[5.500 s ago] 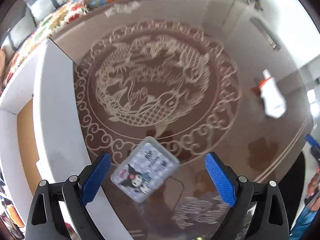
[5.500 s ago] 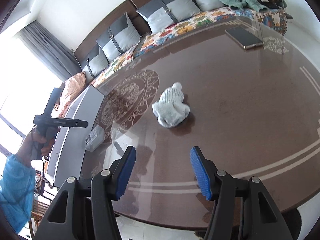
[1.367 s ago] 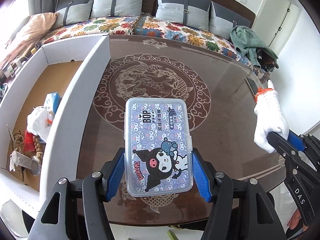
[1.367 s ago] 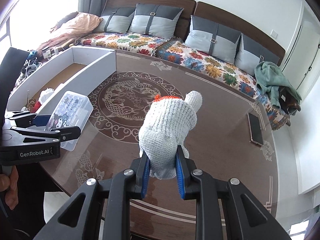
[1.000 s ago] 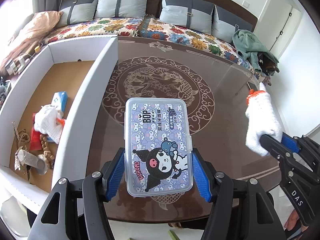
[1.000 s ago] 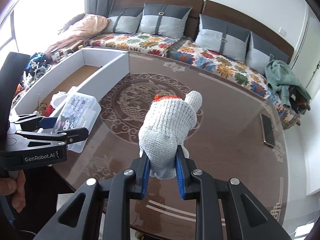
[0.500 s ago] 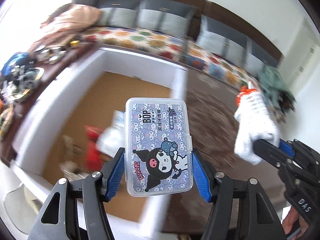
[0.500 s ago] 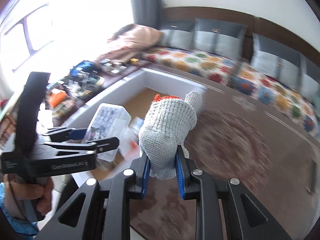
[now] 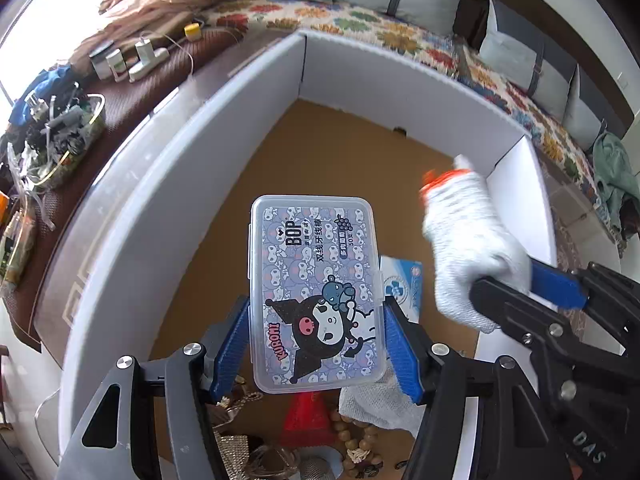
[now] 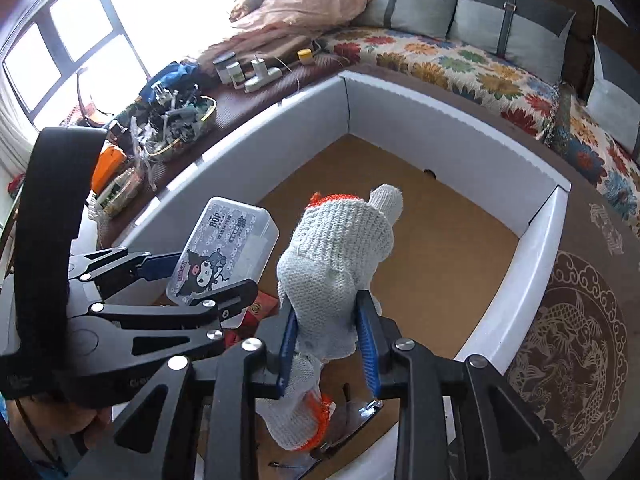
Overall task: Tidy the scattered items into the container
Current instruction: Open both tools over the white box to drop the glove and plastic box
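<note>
White-walled cardboard box (image 9: 168, 184) with a brown floor is the container; both held items hang over its open interior, so each looks staged for a drop.

Left gripper (image 9: 316, 344): jaws pinching the clear plastic floss-pick case with the cartoon label (image 9: 316, 300) by its long sides, lid up, held flat. Flat grip probably keeps it from twisting out.

Right gripper (image 10: 328, 344): jaws pressed onto the lower end of the white knit work glove with an orange cuff (image 10: 340, 256); cuff end stands up above the jaws, limp cloth bunched between the pads.

Case sits just beside the glove, on the side nearer the box's long outer wall; the two grippers are close, nearly touching in the right wrist view.

Box floor below the grippers is crowded: second white knit glove (image 10: 296, 412), red packet (image 9: 304, 412), wooden bead string (image 9: 360, 444), blue-and-white packet (image 9: 402, 284). Far end of the box floor is bare.

Obstruction risk, as I judge it: the case may land on the clutter and sit tilted; gripper bodies may clash on release. Outside the box wall: tray of tangled cables (image 10: 176, 128) and small bottles (image 10: 230, 66).
</note>
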